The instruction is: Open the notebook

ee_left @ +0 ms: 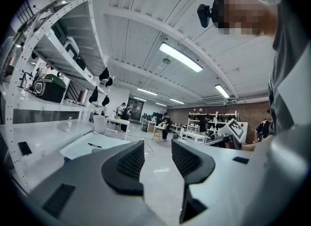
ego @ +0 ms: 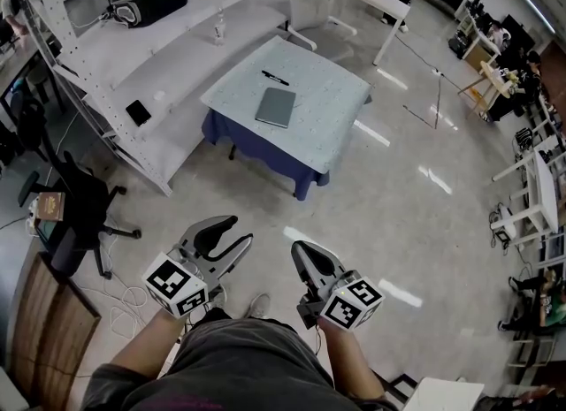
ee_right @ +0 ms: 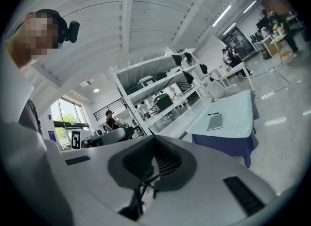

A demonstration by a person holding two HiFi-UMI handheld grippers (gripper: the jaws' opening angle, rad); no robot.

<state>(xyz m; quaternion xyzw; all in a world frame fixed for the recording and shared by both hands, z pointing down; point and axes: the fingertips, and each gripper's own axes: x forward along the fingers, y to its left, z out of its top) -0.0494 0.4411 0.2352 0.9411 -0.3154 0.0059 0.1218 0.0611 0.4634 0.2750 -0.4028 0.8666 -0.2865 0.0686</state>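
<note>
Head view: my forearms sit low and near, with both grippers roughly level and aimed at the far table (ego: 340, 104). Left gripper (ego: 240, 231) jaws are apart and empty; right gripper (ego: 299, 247) jaws are together.

The closed notebook (ego: 276, 107) lies on the table, well apart from both grippers, with a pen (ego: 275, 78) just beyond it. An office chair (ego: 84, 206) stands on the left.

Left gripper view: pads spread, only floor shows between them.

Right gripper view: pads meet with nothing between them; the notebook is at far right.
</note>
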